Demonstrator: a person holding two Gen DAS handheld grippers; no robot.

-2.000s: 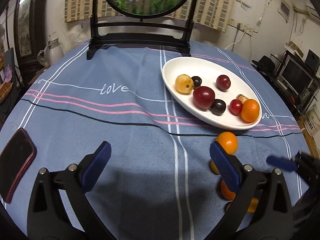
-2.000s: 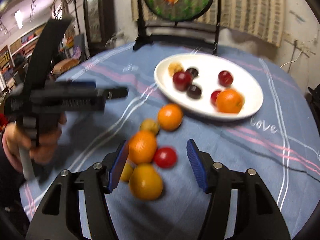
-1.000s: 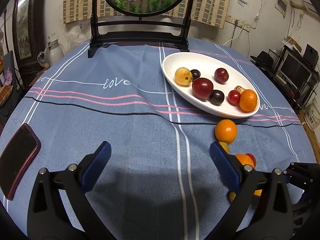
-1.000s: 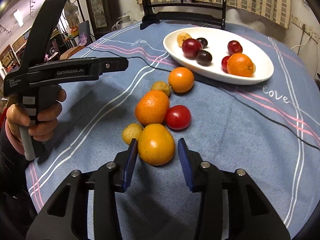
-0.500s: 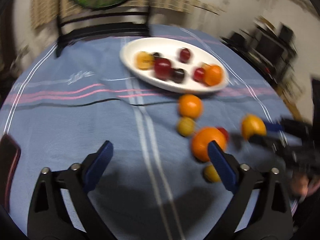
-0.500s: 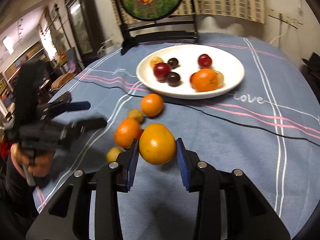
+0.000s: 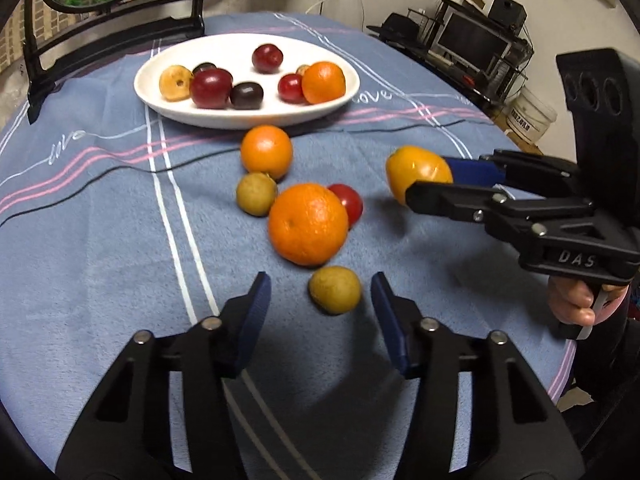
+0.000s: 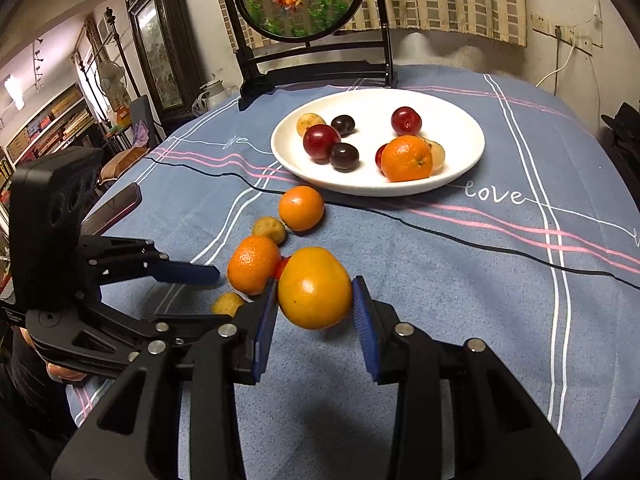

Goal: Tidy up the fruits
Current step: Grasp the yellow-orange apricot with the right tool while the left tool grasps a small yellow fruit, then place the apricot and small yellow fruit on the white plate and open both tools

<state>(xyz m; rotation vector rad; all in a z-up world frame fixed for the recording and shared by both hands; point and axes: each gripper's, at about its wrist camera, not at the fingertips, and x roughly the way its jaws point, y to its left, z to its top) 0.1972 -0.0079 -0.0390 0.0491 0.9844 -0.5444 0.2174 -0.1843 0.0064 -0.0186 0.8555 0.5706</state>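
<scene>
Nearest, the left gripper (image 7: 320, 316) is closing around a small yellow-brown fruit (image 7: 335, 289) on the cloth, pads not touching it yet (I think). The right gripper (image 8: 314, 316) holds a yellow-orange fruit (image 8: 314, 287) aloft. Four loose fruits remain; farther off, the white plate (image 8: 460, 120) has eight or so.

Yellow-orange fruit (image 8: 314, 288) clamped in right tool (image 8: 314, 320)

Glossy white ceramic plate (image 8: 460, 120) on matt, fuzzy blue cloth tablecloth (image 8: 460, 280).
</scene>
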